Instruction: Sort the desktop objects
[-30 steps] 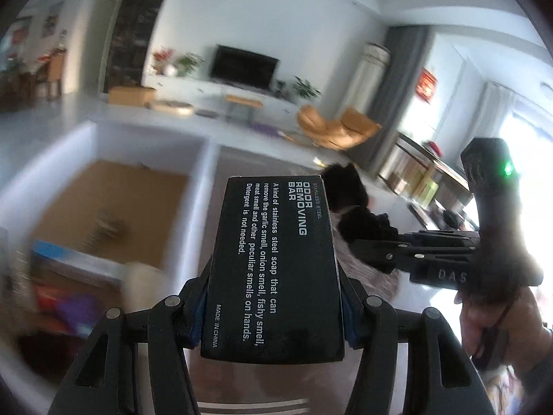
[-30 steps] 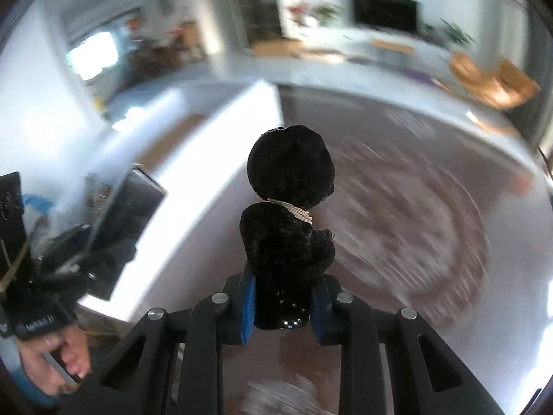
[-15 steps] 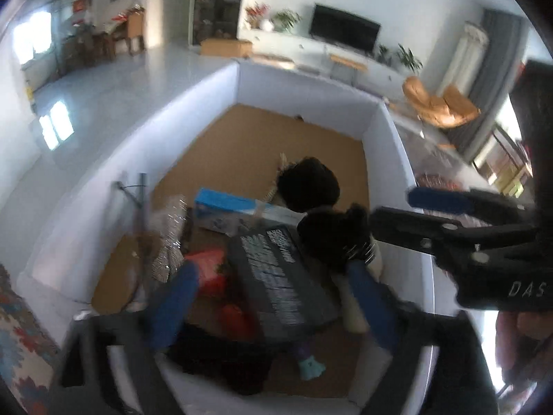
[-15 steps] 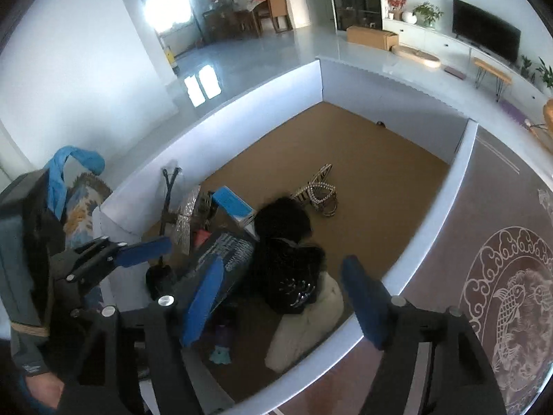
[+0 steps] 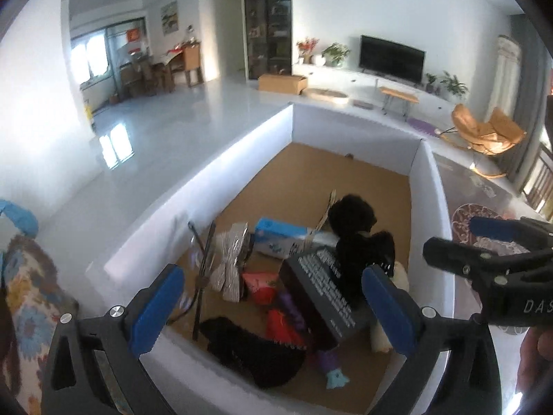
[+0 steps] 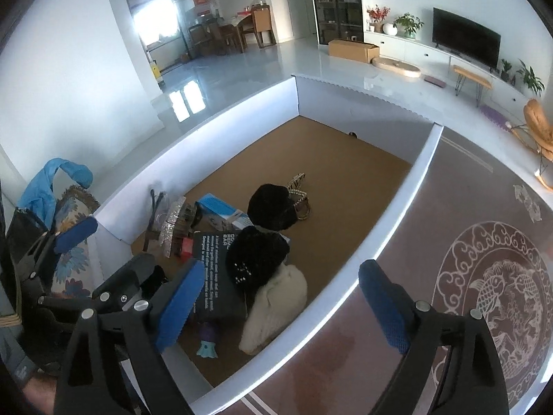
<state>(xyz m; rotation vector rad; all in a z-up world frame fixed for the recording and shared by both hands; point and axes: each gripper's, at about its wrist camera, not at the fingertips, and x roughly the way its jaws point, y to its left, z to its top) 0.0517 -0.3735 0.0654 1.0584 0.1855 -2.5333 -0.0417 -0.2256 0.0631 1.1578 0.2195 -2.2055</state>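
Black-furred plush toy (image 6: 266, 238) lay across a dark lettered box (image 6: 214, 269) inside the white-walled bin (image 6: 397, 228), beside a cream plush (image 6: 276, 311); above them left gripper (image 5: 276, 307) and right gripper (image 6: 276, 311) had just been opening, both spread and empty

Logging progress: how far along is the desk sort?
Done: black box and black plush lie in the white bin with the other clutter. In hand: nothing; left tongs and right tongs just opened, empty. Left: no loose items visible on the table.
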